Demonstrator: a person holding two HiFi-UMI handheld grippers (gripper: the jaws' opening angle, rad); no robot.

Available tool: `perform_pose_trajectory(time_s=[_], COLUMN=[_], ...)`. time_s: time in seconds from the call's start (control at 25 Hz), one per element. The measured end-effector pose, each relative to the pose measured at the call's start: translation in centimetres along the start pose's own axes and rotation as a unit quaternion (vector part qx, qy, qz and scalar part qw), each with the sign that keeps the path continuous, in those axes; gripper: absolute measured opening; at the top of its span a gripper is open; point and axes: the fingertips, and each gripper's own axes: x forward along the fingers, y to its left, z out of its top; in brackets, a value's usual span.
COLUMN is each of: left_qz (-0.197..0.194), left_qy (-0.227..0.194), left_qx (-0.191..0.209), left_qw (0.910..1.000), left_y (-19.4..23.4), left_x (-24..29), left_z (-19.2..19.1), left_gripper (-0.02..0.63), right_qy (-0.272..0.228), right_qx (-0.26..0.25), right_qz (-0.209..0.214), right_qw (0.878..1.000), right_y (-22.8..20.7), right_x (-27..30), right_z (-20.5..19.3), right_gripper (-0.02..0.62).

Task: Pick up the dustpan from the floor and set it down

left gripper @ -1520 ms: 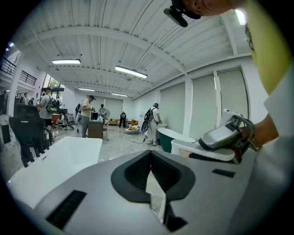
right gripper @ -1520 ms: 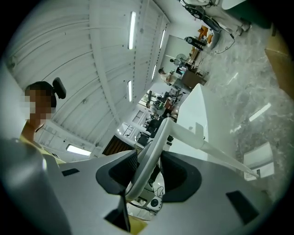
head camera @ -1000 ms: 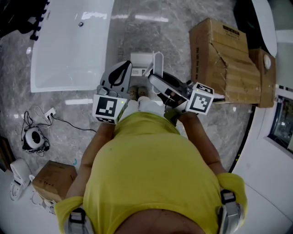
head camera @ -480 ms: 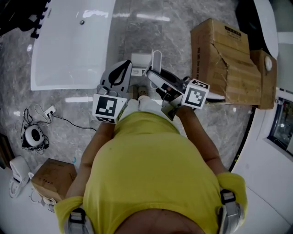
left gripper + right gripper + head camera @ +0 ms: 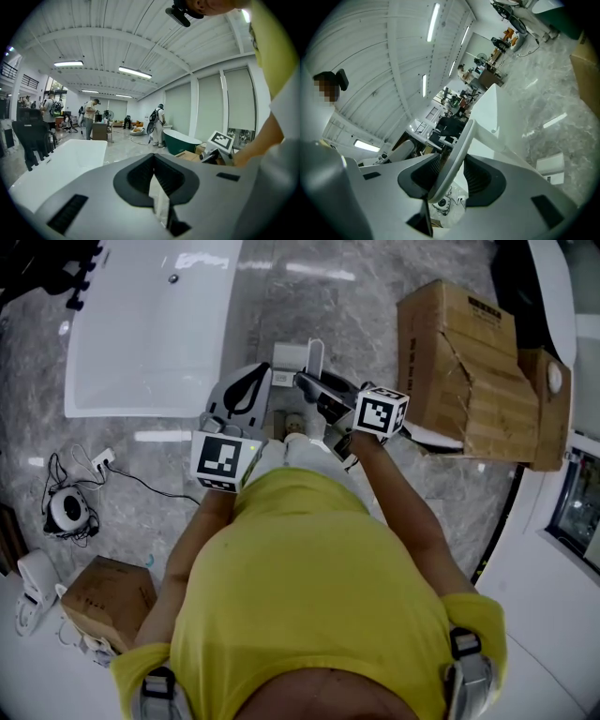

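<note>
Clearly the right gripper (image 5: 452, 160) is clenched on the white dustpan (image 5: 461, 140): its slim handle runs up between the two dark pads, which press on it from either side. From the head view, the dustpan (image 5: 316, 356) stands just past the right gripper (image 5: 309, 383) jaw tips, over the grey marble floor (image 5: 375, 296); whether it touches the floor cannot be told. Just beside it, the left gripper (image 5: 246, 390) has its jaws brought together on nothing, with a white bathtub (image 5: 141, 334) beyond it.
</note>
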Motion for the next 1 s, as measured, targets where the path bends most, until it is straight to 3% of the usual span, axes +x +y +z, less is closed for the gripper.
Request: perform_pose_trajectory(time_s=[0.8,1.0], left_qz=[0.008,-0.001], left_qy=[0.006,0.003], left_qx=[-0.007,-0.009], left_qw=[0.9999,1.0], left_y=[0.5,0.2], left_x=[-0.7,-0.7], left_z=[-0.9,-0.7], left_gripper=[0.002,0.002], right_qy=[0.098,0.093], right_qx=[-0.044,-0.043], right_qz=[-0.099,-0.16], right_qw=[0.989,0.982], right_y=[-9.5,-10.2], right_x=[1.8,0.5], right_z=[-3.9,-3.8], right_gripper=[0.161,0.206])
